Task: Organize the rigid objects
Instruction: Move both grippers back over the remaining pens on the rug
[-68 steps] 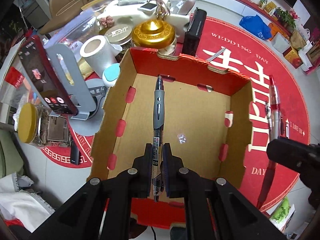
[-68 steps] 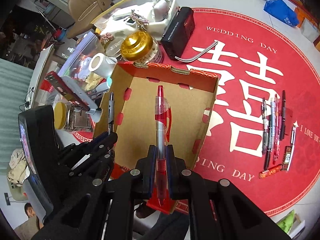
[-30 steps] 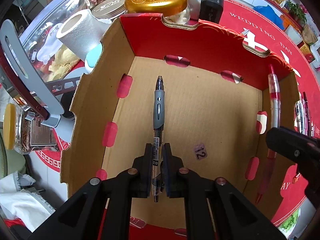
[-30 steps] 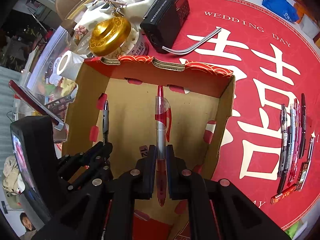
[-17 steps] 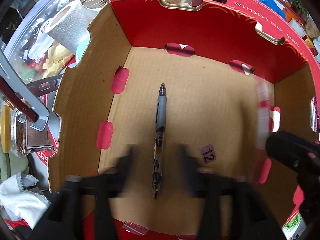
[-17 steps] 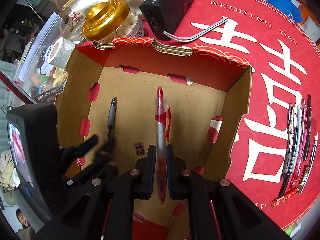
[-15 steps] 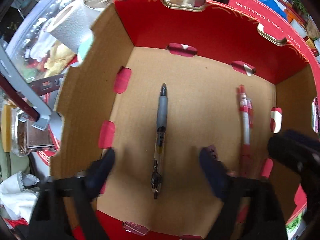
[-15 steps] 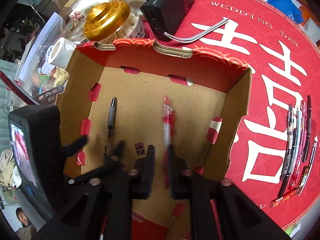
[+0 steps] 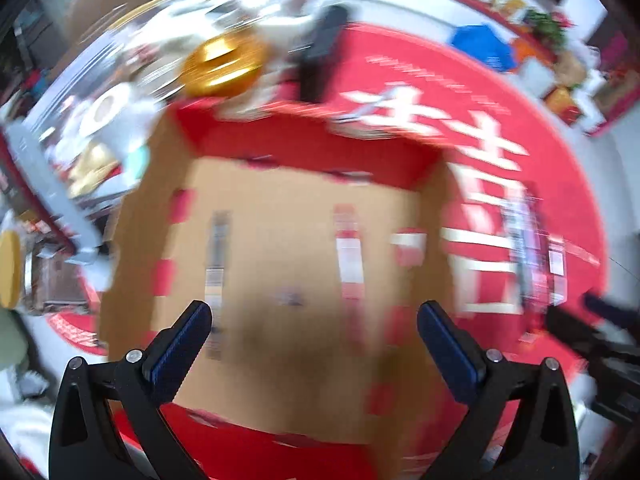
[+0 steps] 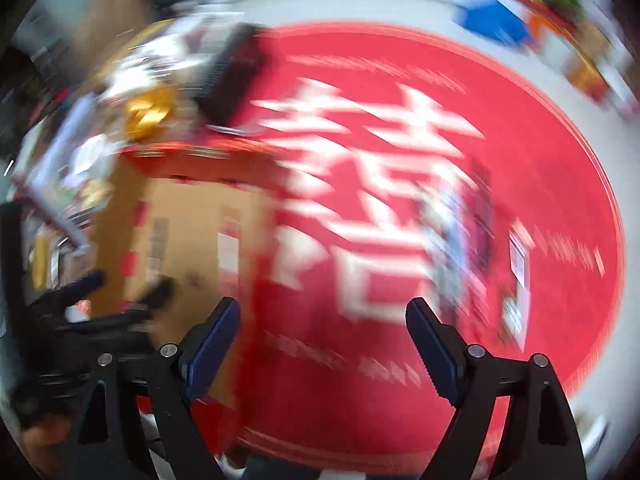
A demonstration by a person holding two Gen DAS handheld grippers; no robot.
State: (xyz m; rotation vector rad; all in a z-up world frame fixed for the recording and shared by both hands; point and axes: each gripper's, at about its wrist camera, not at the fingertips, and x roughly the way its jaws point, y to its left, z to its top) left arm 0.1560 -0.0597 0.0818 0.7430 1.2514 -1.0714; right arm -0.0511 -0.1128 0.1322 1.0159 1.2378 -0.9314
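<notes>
Both views are motion-blurred. The cardboard box [image 9: 132, 216] with red rim sits on the red round mat. A grey-black pen [image 9: 216, 264] lies on its floor at left and a red pen [image 9: 348, 256] at right. My left gripper [image 9: 314, 328] is open and empty, raised above the box's near side. My right gripper [image 10: 322, 328] is open and empty, over the mat to the right of the box [image 10: 116, 216]. Several more pens [image 10: 456, 240] lie in a row on the mat, ahead and right of the right gripper.
A gold lid [image 9: 222, 64], a black radio [image 9: 320, 52], a white paper roll [image 9: 104, 112] and a phone stand [image 9: 48, 184] crowd the box's far and left sides. The right gripper's body [image 9: 592, 332] shows at the left view's right edge.
Both grippers opened and dropped their pens into the box. Both then lifted; the right gripper swung right, towards the row of pens on the mat.
</notes>
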